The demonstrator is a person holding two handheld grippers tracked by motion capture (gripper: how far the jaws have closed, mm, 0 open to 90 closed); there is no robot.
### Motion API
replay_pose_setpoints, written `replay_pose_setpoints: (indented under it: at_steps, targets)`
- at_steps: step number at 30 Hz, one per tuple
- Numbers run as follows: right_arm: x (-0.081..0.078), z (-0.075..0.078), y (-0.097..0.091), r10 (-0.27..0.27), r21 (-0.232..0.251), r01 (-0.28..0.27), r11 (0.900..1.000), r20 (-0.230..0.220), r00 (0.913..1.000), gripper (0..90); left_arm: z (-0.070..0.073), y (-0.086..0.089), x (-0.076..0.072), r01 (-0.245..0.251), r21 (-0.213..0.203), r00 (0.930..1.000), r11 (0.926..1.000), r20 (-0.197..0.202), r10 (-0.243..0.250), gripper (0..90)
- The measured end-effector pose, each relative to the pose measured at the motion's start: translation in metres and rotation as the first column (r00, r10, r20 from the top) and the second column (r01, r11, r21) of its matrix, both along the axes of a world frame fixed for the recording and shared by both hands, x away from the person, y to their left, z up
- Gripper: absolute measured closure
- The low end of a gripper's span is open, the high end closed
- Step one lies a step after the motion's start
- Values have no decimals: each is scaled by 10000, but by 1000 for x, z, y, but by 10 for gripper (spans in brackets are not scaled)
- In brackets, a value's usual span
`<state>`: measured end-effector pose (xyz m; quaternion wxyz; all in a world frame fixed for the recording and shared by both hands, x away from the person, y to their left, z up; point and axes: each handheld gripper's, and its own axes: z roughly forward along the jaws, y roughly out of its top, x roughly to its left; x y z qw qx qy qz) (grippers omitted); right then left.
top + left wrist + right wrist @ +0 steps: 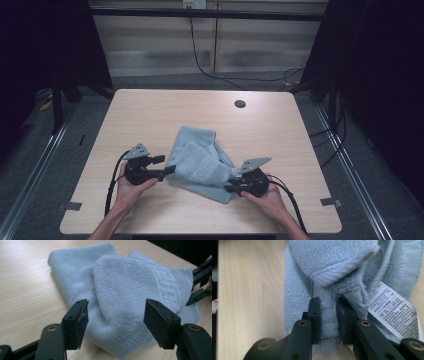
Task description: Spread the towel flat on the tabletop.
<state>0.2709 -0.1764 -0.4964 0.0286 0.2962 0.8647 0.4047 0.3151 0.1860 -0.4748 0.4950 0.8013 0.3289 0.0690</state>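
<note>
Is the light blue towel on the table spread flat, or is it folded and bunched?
Folded and bunched: the towel lies in overlapping layers on the table, one flap turned over another, not flat.

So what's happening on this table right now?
A person is working a crumpled light-blue towel on a wooden table with a handheld gripper in each hand. The right gripper has its jaws closed on a fold of the towel's edge, next to the white care label. The left gripper sits at the towel's other side with its jaws wide open, gripping nothing.
</note>
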Motion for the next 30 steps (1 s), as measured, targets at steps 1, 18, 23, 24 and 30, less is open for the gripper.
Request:
replay_pose_setpoints:
  at_steps: [1,18,23,24,30]
  targets:
    - [-7,0,-7,-322,54,321,9995,116,9994,734,-1,-5,-1,282,202,9996,9994,73,-283,328]
    - [3,3,-29,-1895,-187,1912,9814,704,9794,455,-12,-29,-10,1553,1275,9877,9796,-34,-1561,627]
    - [8,-3,-28,-2063,-440,2097,9768,708,9759,416,-3,-15,-5,1539,-211,9876,9879,-295,-1545,673]
    - [8,-3,-28,-2117,-454,2153,9755,729,9746,413,-1,-11,-4,1455,-649,9883,9872,-368,-1481,673]
    - [11,-6,-26,-2110,-747,2168,9734,782,9743,422,0,7,2,912,-1398,9923,9860,-709,-1019,648]
